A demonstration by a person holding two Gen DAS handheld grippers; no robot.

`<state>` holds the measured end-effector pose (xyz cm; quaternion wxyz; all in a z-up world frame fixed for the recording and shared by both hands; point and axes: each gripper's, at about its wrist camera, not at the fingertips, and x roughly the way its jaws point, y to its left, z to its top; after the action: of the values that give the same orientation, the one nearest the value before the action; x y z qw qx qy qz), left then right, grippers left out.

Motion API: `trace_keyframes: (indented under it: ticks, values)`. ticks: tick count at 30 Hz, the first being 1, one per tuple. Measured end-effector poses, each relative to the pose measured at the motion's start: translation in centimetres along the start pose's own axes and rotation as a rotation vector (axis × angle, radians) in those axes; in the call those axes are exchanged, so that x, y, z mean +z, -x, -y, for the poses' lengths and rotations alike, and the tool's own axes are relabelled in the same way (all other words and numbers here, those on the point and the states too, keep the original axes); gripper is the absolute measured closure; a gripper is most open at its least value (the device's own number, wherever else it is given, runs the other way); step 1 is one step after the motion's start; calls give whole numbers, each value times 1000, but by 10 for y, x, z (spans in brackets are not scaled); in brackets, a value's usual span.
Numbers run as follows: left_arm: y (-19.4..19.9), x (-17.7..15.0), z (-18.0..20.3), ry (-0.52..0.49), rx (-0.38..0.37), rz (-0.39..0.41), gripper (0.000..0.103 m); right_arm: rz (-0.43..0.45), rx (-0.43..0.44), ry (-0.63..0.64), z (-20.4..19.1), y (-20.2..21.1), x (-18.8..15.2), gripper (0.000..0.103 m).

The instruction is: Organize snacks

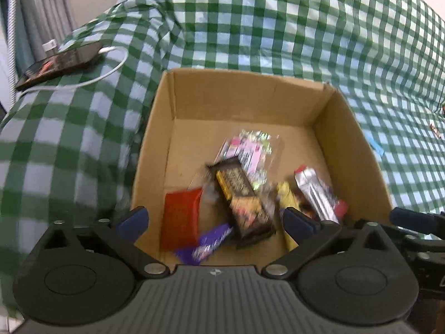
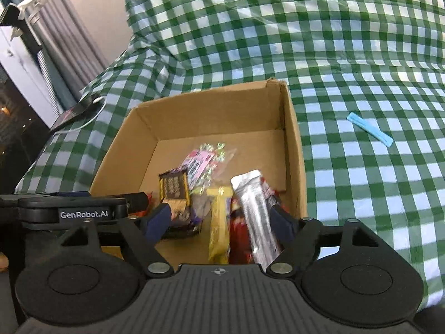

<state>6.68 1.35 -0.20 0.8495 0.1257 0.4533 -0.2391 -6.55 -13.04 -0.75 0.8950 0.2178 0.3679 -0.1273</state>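
Box: open brown cardboard box [image 1: 244, 103] on a green-and-white checked cloth [image 1: 278, 27]; flaps up, far right corner torn.
Snacks: all lie on the box floor, bunched toward the near right.
Pink packet: clear crinkled wrapper with pink print [image 1: 250, 147], farthest in the pile; print too blurred to read.
Dark bar: brown-black wrapper with gold lettering [image 1: 239, 192], lying over the pink packet; text unreadable.
Red pack: flat, plain red [image 1: 180, 217], near left.
Purple bar: purple wrapper with white lettering [image 1: 208, 243], nearest edge; unreadable.
Yellow bar: [image 2: 219, 222], beside the silver one.
Silver bar: foil wrapper with red ends [image 2: 257, 217], by the right wall.
Left gripper: [image 1: 215, 220] jaws spread wide above the pile, nothing between the pads.
Right gripper: [image 2: 219, 220] jaws apart, yellow and silver bars showing between them, pads not pressing.
Writing: "GenRobot.AI" on the left gripper's side, seen from the right wrist.
Off-box: phone [image 1: 58, 64] on a white cable [image 1: 111, 69], far left; blue strip [image 2: 370, 129] on the cloth, right.
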Motion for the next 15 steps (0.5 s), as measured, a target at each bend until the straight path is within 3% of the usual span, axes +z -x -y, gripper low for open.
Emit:
trace_keyframes:
  ticks: [7, 15]
  values:
    - [44, -32, -14, 67, 5, -3, 0, -33, -14, 40, -18, 37, -25, 14]
    - [99, -57, -8, 39, 12, 69, 0, 31, -36, 110, -32, 83, -46, 5]
